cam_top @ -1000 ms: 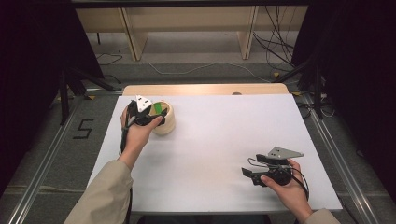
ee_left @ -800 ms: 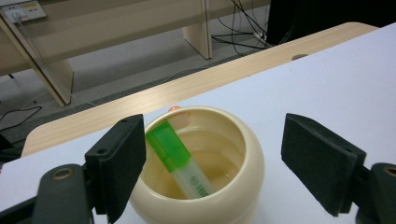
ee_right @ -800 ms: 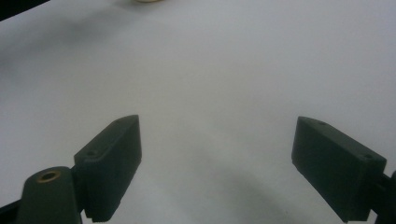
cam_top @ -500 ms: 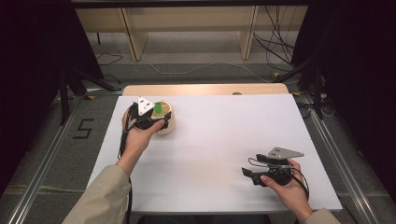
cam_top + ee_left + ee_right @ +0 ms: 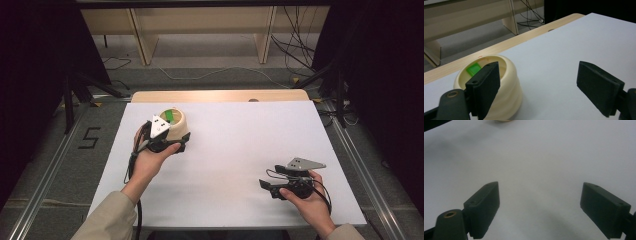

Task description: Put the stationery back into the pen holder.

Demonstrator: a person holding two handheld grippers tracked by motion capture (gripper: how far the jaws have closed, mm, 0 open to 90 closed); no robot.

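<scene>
on the white table top [image 5: 235,150], far-left part: cream ribbed bowl [image 5: 175,123], round, upright, with a green flat piece [image 5: 169,117] lying inside near its rim; in the left gripper view the same bowl [image 5: 506,82] sits at lower left, green piece [image 5: 473,69] visible within.

left gripper [image 5: 172,145]: held in the person's left hand [image 5: 150,162], grey three-cornered plate on top, positioned just beside the bowl on its near side. in the left gripper view its own gripper [image 5: 541,90] has jaws spread wide; one jaw overlaps the bowl's near wall in the picture, the other stands over bare table well apart from it. contact between jaw and bowl cannot be told. nothing gripped.

right gripper [image 5: 267,185]: held in the person's right hand [image 5: 307,200] at the near-right part of the table, grey plate on top, cable looping at its side, well apart from the bowl. in the right gripper view its own gripper [image 5: 540,212] shows jaws spread wide over bare white surface, holding nothing; a sliver of the bowl [image 5: 504,120] at the top edge.

surface: white sheet over a light wooden table, wooden strip [image 5: 220,96] exposed along the far edge.

room: grey floor [image 5: 220,75] beyond the table, pale wooden frame legs [image 5: 142,35], loose cables [image 5: 295,45] at right, dark drapes on both sides, a "5" mark [image 5: 90,137] on the floor at left, metal rails beside the table.
</scene>
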